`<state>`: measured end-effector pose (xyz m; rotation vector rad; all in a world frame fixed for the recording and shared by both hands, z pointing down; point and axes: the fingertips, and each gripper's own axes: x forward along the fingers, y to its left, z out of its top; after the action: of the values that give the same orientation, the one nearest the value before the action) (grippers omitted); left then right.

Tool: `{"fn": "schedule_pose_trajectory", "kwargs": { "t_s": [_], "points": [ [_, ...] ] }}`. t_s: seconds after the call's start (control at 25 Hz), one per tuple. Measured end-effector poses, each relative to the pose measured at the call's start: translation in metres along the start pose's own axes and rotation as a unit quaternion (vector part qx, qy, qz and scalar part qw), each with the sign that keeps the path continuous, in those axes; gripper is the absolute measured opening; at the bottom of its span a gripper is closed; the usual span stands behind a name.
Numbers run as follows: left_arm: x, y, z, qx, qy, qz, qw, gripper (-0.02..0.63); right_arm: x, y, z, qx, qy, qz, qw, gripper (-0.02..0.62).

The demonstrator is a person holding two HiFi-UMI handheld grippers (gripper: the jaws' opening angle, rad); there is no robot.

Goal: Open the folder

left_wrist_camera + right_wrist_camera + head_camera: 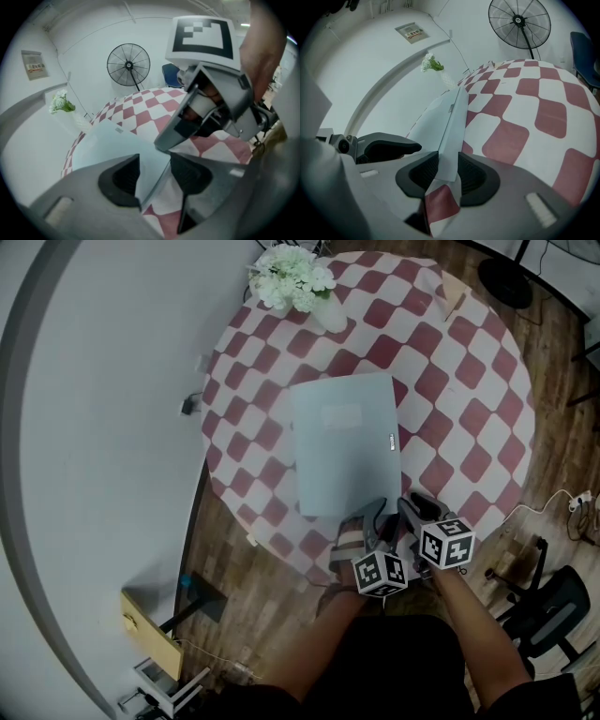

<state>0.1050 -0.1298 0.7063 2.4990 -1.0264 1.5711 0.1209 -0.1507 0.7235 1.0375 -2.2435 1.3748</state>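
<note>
The folder (347, 474) label (340, 415) is too small to read.

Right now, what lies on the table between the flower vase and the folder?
Nothing: only bare checked tablecloth separates the flower vase from the folder, seen in the head view.

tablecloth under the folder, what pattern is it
The tablecloth is red-and-white checked; the head view shows it best.

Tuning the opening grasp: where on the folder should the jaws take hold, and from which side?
Likely the top cover at the near right corner of the folder, approached low from the near rim of the table. It lies flat and closed, so only an edge offers purchase; the tab on its right edge suggests that side opens, and the right gripper straddles that corner.
</note>
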Motion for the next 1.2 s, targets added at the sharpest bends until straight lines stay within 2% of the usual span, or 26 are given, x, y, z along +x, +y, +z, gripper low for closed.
{"fn": "schedule_pose_trajectory", "kwargs": {
  "t_s": [0.12,0.4,0.64,0.88,1.2],
  "points": [
    [-0.001,0.000,0.003,0.017,0.004,0.000,0.9999,0.209,-0.001,0.000,-0.001,0.004,-0.004,-0.001,1.000,0.130],
    [-0.003,0.001,0.006,0.027,0.008,0.008,0.9996,0.190,0.000,0.000,0.001,0.001,-0.002,-0.002,1.000,0.130],
    [-0.004,-0.013,0.007,0.073,0.000,0.017,0.9972,0.079,0.000,0.000,0.000,0.006,-0.009,-0.004,1.000,0.130],
    [0.002,-0.018,0.004,0.092,0.013,0.014,0.9955,0.050,-0.001,-0.001,0.000,0.007,-0.013,-0.003,1.000,0.130],
    [-0.014,-0.011,0.016,0.092,-0.022,0.025,0.9952,0.006,0.000,-0.002,0.000,0.005,-0.014,-0.006,1.000,0.130]
  ]
}}
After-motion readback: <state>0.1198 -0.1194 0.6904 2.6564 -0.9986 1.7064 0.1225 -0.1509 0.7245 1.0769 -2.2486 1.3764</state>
